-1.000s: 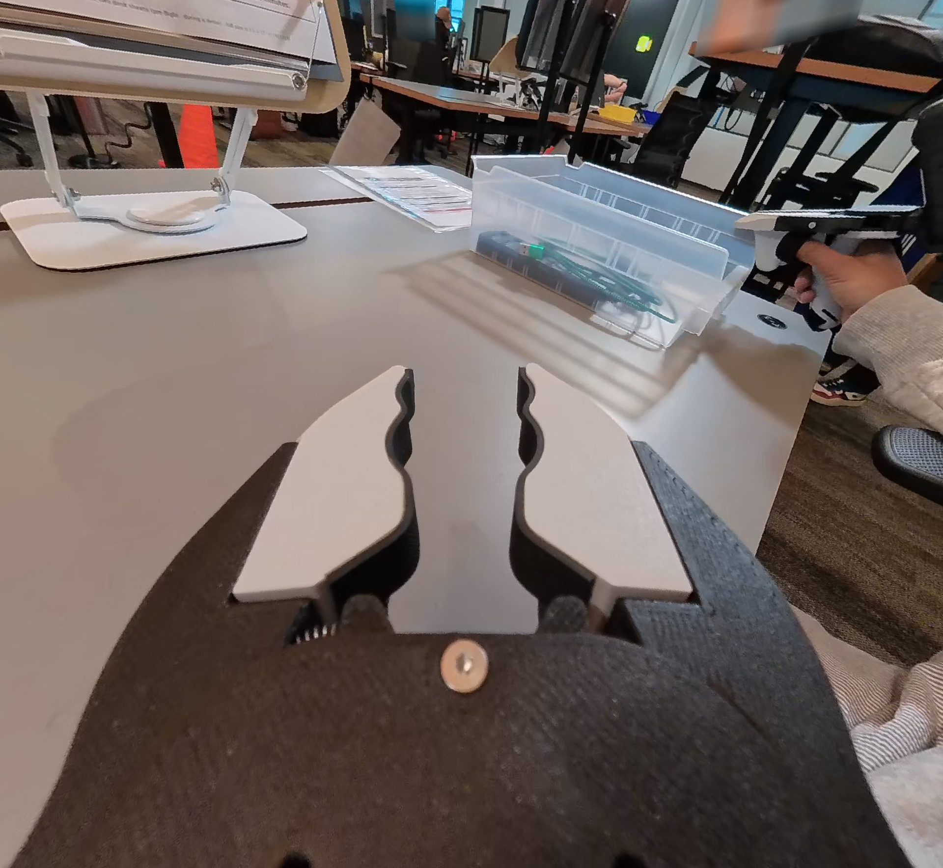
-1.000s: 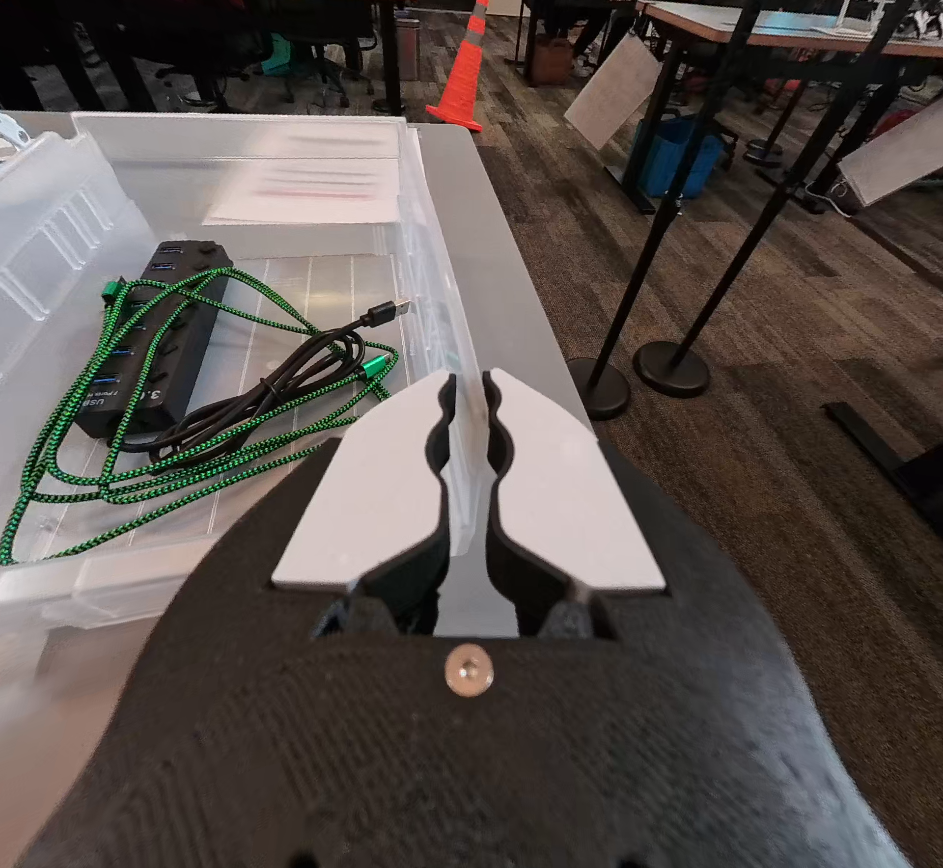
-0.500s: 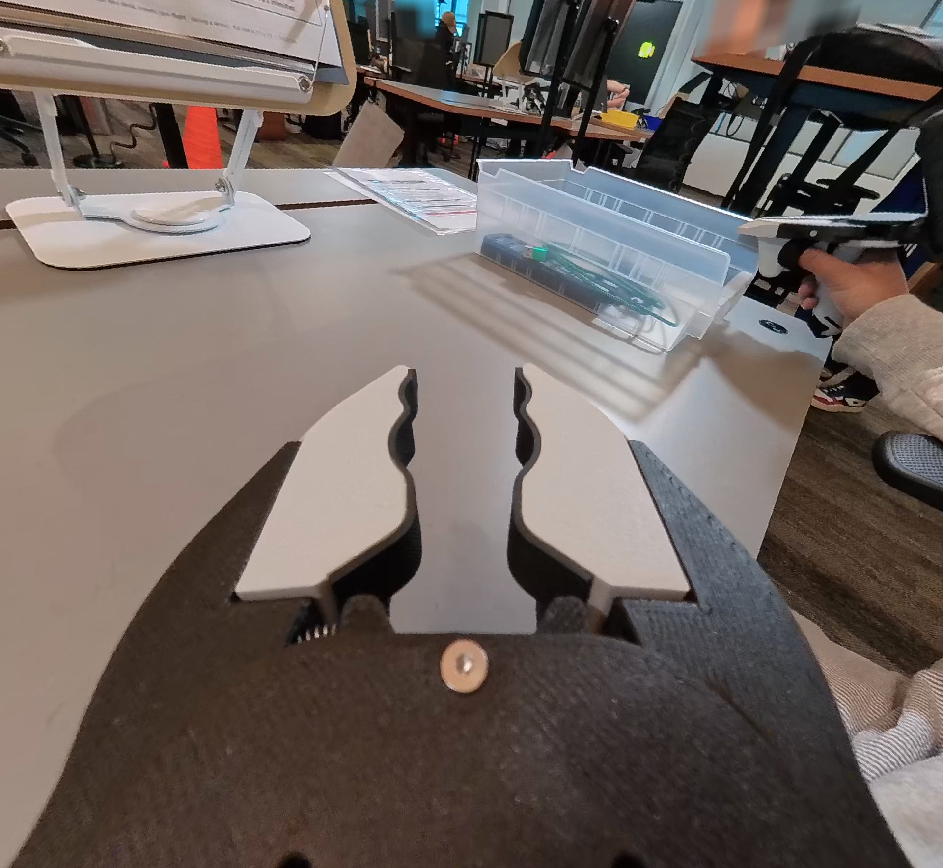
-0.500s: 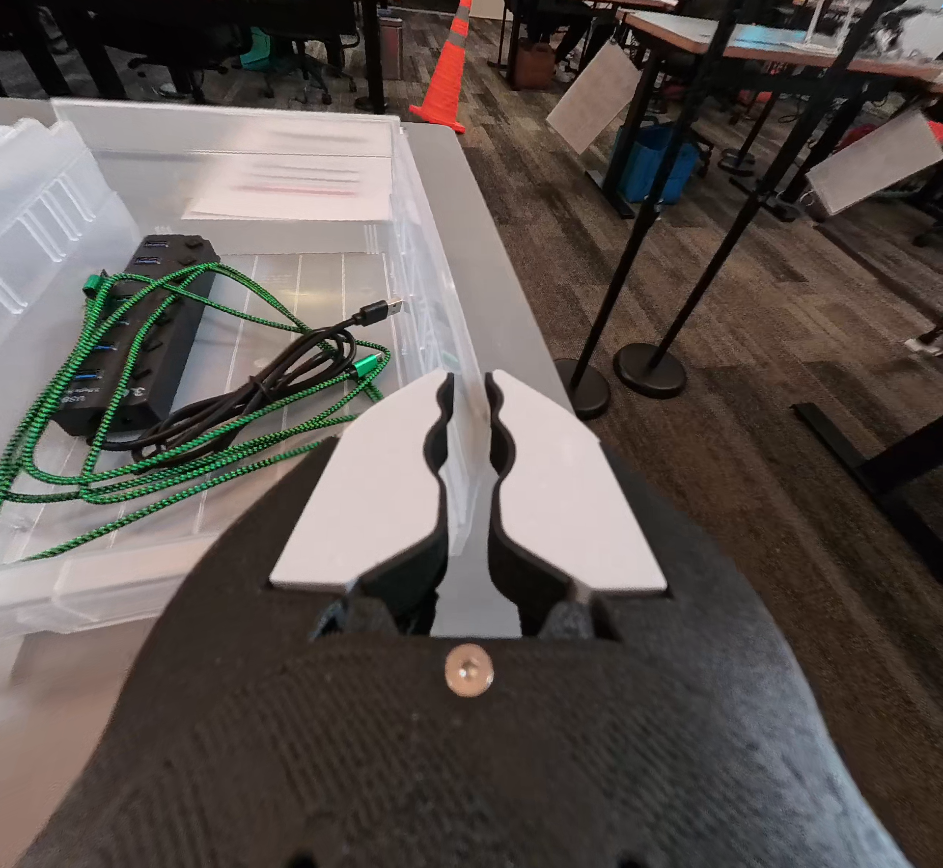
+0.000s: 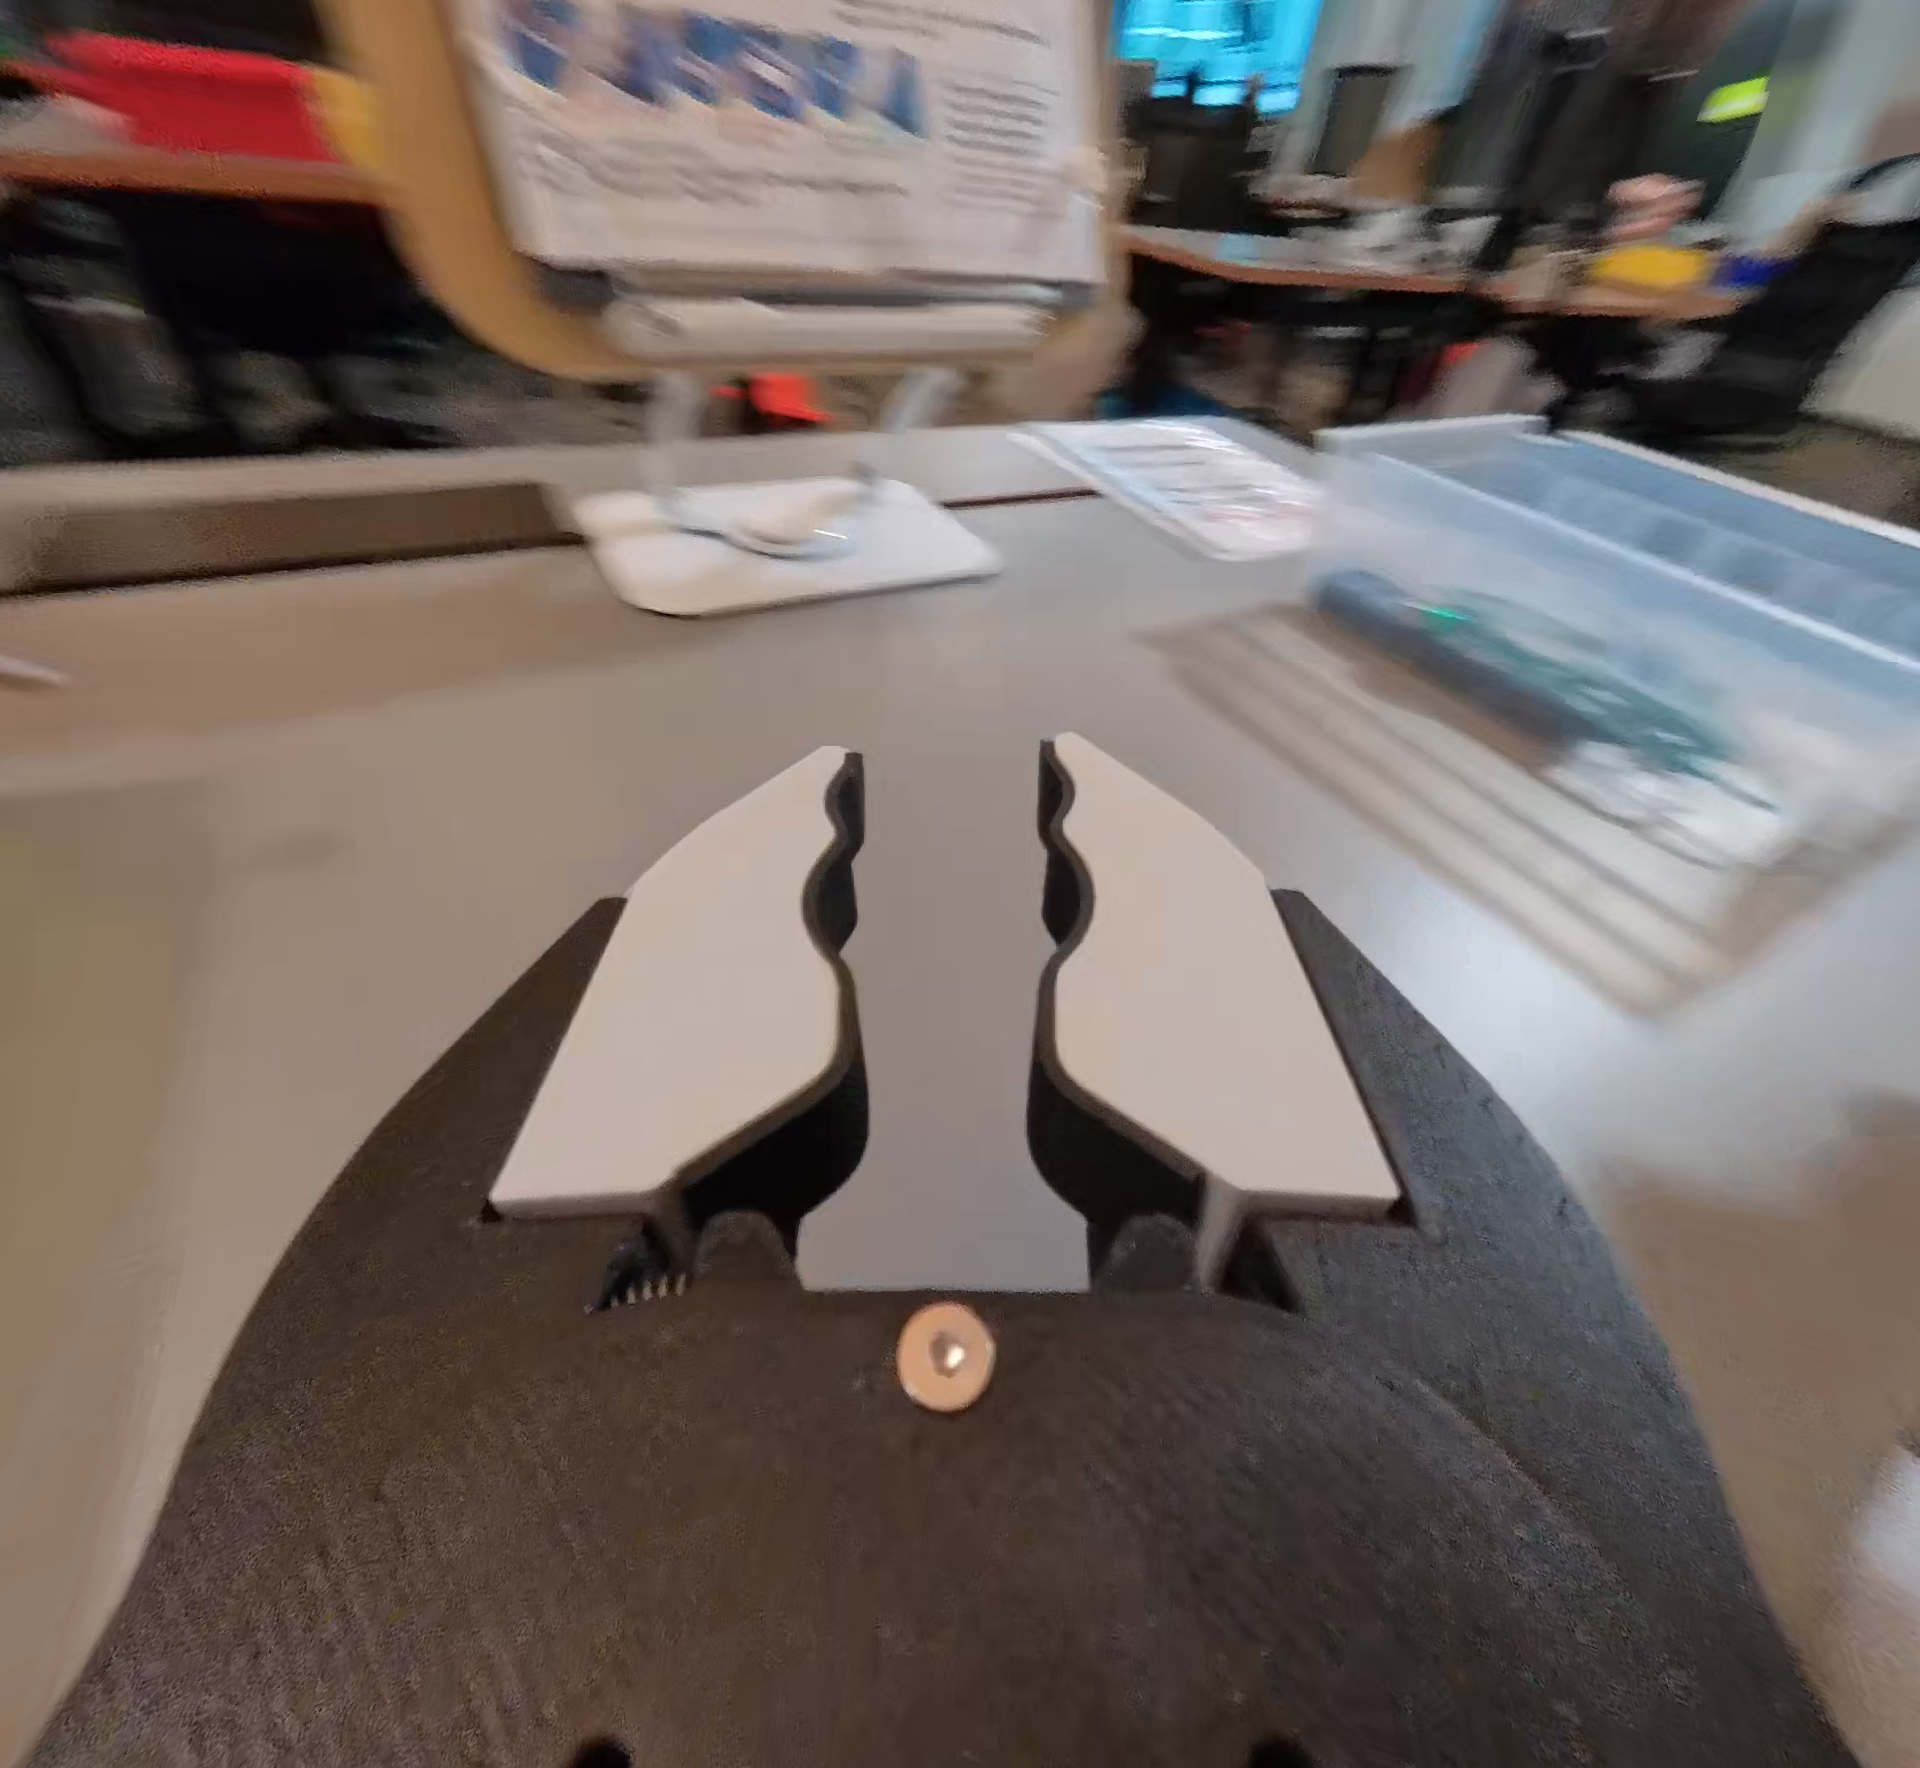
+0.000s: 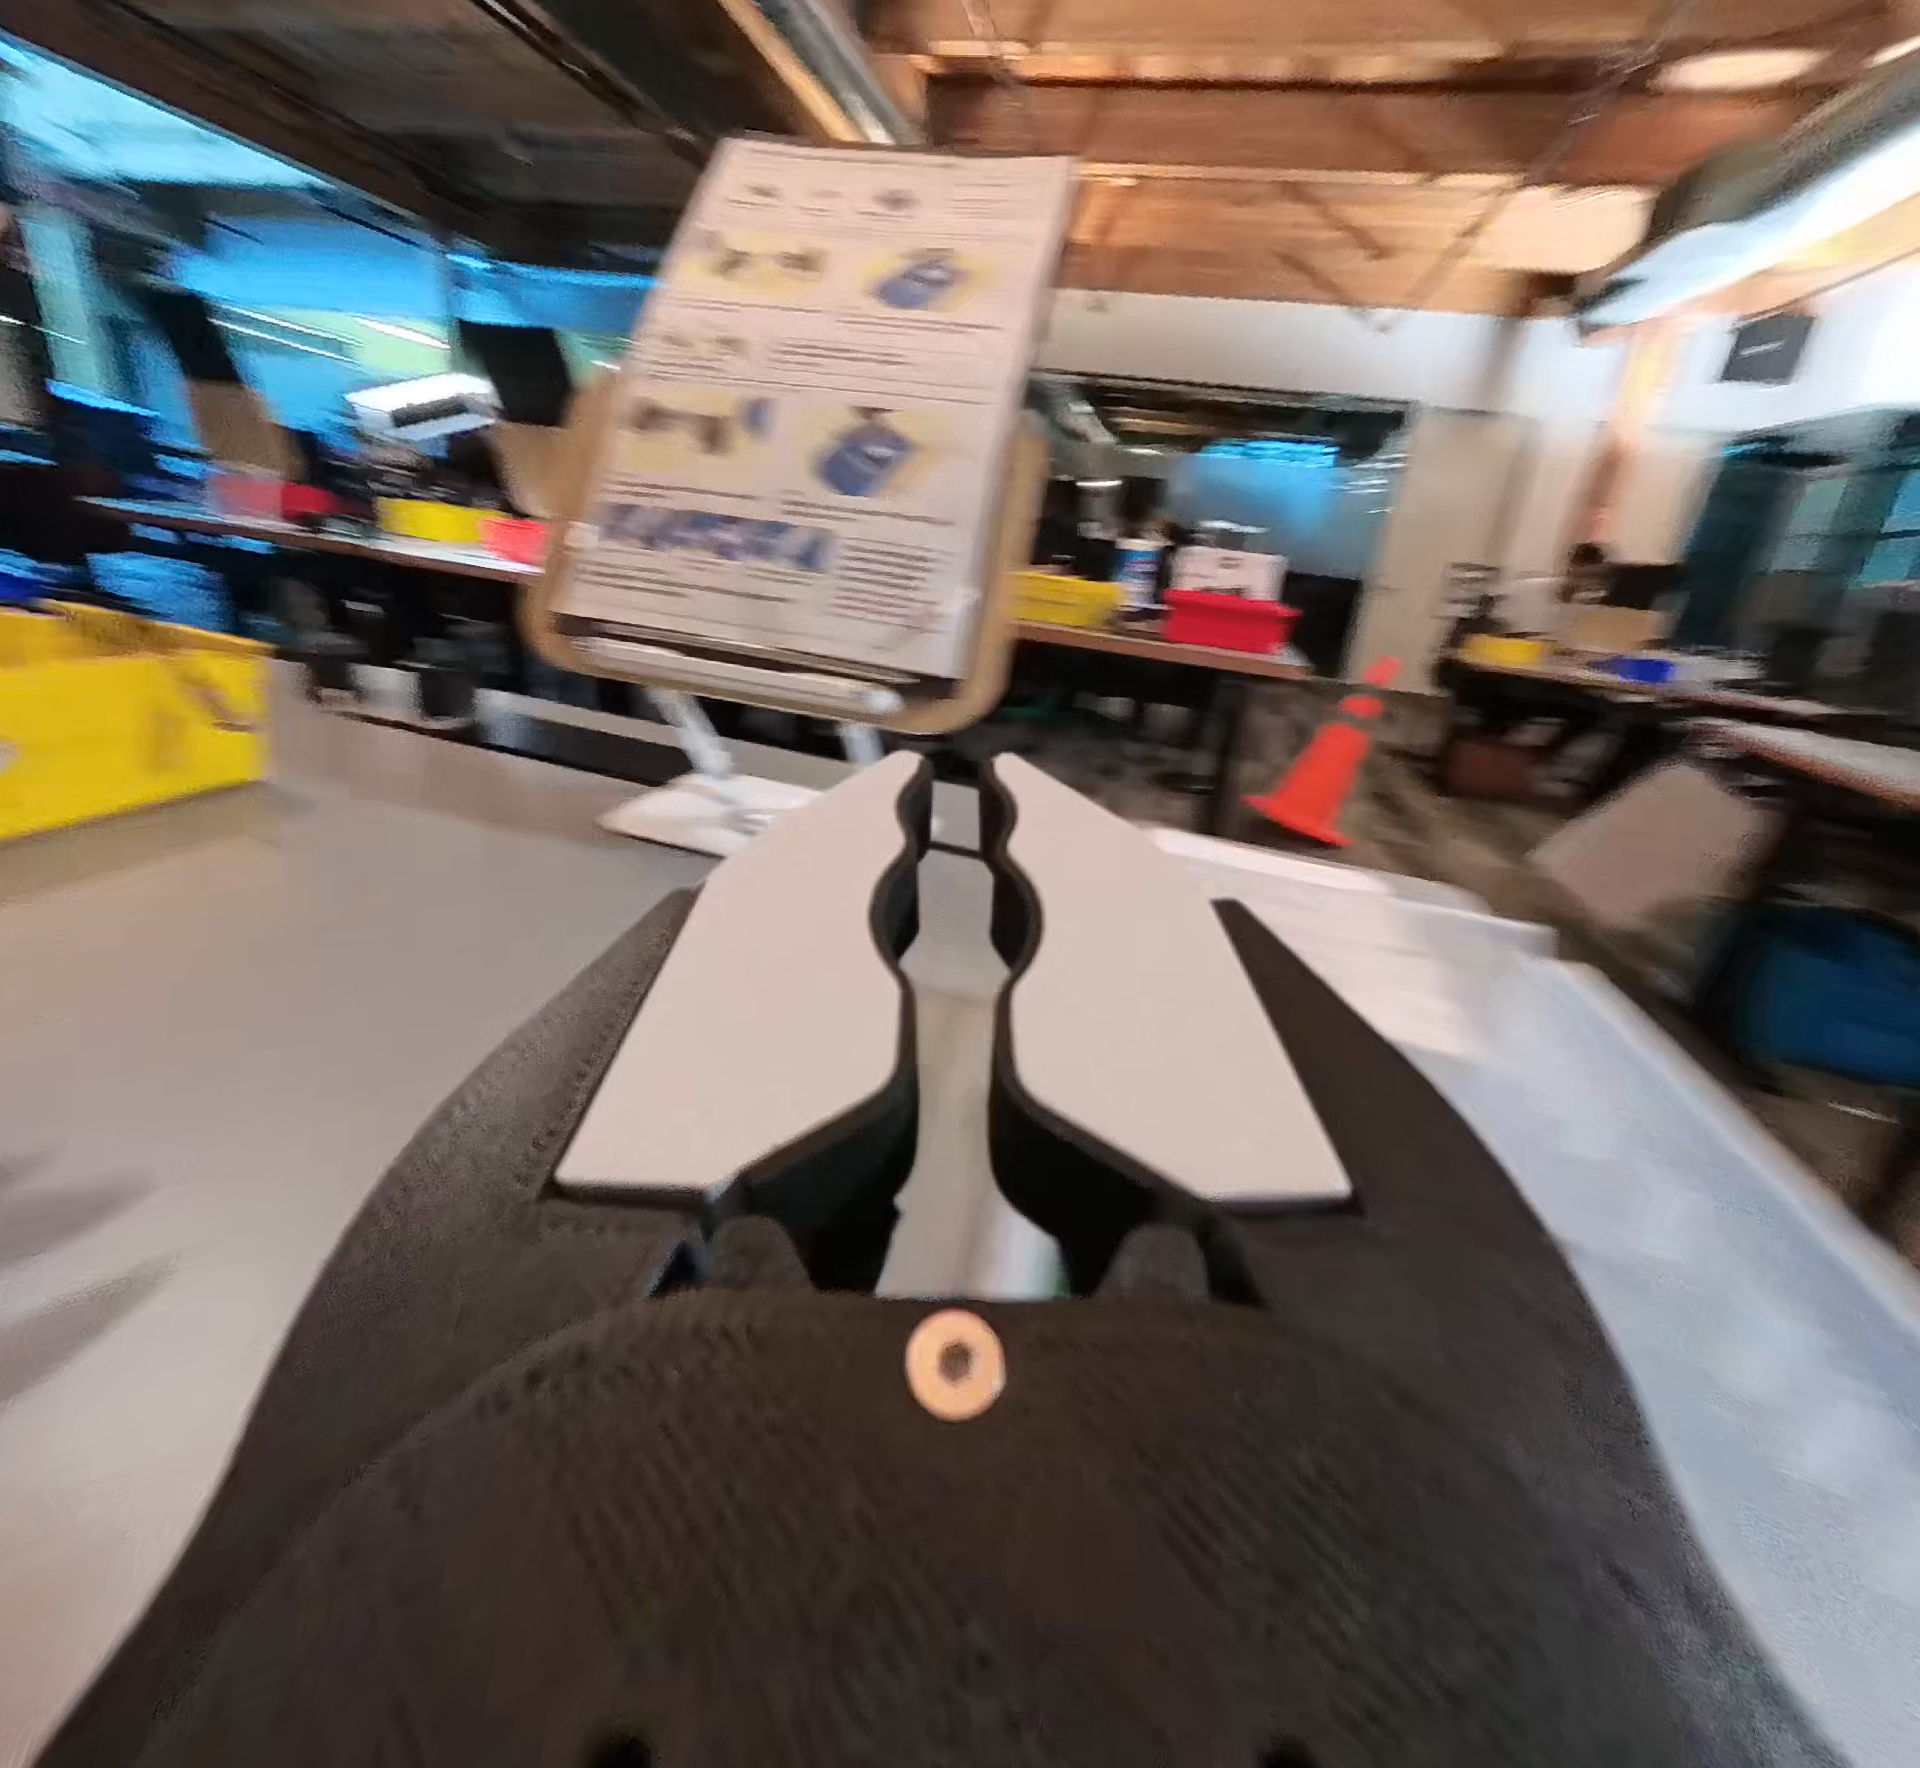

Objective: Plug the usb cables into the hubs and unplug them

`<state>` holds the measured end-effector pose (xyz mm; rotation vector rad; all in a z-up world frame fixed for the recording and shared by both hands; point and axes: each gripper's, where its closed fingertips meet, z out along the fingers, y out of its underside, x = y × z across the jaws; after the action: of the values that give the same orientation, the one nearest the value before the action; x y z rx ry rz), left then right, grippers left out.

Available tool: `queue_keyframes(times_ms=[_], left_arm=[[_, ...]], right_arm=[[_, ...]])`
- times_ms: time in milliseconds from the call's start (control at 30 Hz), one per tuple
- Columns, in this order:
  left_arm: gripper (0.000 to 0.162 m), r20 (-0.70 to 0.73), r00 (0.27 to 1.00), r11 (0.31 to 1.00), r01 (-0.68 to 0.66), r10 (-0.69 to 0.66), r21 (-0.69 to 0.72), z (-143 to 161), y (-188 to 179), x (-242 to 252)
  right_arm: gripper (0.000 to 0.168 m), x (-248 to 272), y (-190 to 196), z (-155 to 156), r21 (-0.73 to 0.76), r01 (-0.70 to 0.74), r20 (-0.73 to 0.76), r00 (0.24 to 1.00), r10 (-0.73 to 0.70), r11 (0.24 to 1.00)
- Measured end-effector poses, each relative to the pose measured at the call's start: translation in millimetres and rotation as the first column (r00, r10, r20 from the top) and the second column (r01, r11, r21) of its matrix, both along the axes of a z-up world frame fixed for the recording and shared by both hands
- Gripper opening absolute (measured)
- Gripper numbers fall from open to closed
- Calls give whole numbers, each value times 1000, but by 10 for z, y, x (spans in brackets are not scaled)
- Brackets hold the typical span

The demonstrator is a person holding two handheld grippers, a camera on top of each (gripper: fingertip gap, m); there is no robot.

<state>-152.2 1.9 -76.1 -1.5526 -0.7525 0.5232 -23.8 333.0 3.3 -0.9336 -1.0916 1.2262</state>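
Observation:
Both views are motion-blurred. A clear plastic bin [image 5: 1662, 513] stands at the right of the grey table [image 5: 312, 887]. It holds a black USB hub [image 5: 1434, 648] and a green braided cable [image 5: 1621, 710]. My left gripper [image 5: 948, 752] is open and empty over bare table, well left of the bin. My right gripper [image 6: 956, 768] has its jaws close together, with a pale strip of the bin's wall between them. The bin [image 6: 1507, 1043] spreads to its right as a pale blur. Hub and cables are hidden in the right wrist view.
A document stand [image 5: 790, 87] with a white base [image 5: 790, 544] is at the table's back, and it also shows in the right wrist view [image 6: 821, 430]. A paper sheet [image 5: 1174, 471] lies by the bin. A yellow crate [image 6: 114, 721] is far left and an orange cone [image 6: 1325, 773] is on the floor.
Both views have swung sharply left toward the document stand. The right view no longer shows the bin's inside. The bin seems shifted left along the table. The jaw gaps look unchanged.

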Motion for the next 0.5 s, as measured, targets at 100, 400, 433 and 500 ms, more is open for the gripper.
queue_keyframes(times_ms=[100,400,433,500], left_arm=[[29,-130,968,974,-222,216,-39,534,-742,-327],[61,14,926,870,-349,377,-349,233,-1947,-705],[64,70,931,873,-309,360,-377,91,-1925,-713],[66,110,927,861,-282,359,-424,-118,-1915,-746]], right_arm=[[8,-226,-791,-304,-78,-257,96,960,264,963],[2,-480,-1174,-879,-121,-395,319,853,413,911],[3,-477,-1151,-867,-151,-394,311,852,422,907],[3,-467,-1104,-853,-180,-384,303,854,422,906]])
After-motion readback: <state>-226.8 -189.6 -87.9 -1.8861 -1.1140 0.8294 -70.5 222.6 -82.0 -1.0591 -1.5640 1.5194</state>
